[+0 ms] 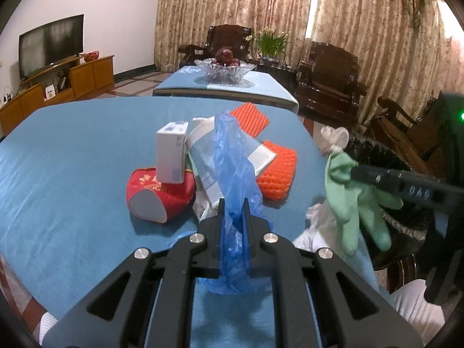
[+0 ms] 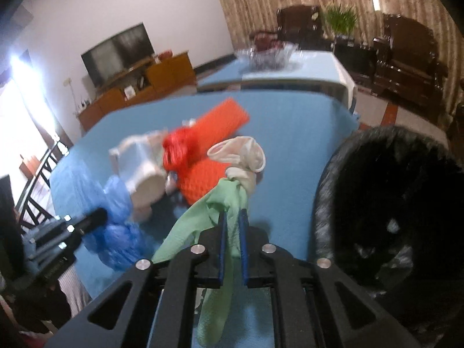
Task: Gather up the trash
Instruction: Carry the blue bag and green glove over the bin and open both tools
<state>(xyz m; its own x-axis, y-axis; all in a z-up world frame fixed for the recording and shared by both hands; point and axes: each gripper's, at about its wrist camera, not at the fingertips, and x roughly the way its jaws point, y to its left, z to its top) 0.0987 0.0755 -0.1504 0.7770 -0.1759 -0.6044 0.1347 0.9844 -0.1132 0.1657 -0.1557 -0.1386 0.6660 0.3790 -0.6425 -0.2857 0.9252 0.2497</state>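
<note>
Left wrist view, read from left to right. A red paper cup (image 1: 158, 195) lies on its side on the blue worktop (image 1: 72, 156), with a white box (image 1: 171, 152) resting on it. Beside them is a flattened carton (image 1: 229, 159), and behind and to its right are two orange foam nets (image 1: 277, 175). The left gripper (image 1: 234, 203) is pressed together on a blue plastic bag (image 1: 232, 174), which stands up between its fingers and drapes down below them. Further right, the right gripper (image 1: 355, 171) pinches a green rubber glove (image 1: 348, 197) held clear of the worktop, near the black-lined trash bin (image 1: 385, 156) at the worktop's right edge.

Right wrist view. The same glove (image 2: 214, 211) hangs through the closed fingers of the right gripper (image 2: 232, 217); the bin (image 2: 385, 203) stands open just to the right. This picture is blurred.

Progress: two items are gripped but neither is yet in the bin. The cup, box, carton, nets and some white wrapping remain on the worktop, so most of the collecting appears to be left.

Setting: a living room with a television (image 1: 50, 43) on a wooden cabinet, a second blue-covered table bearing a glass fruit bowl (image 1: 224, 69), dark wooden armchairs and patterned curtains.
</note>
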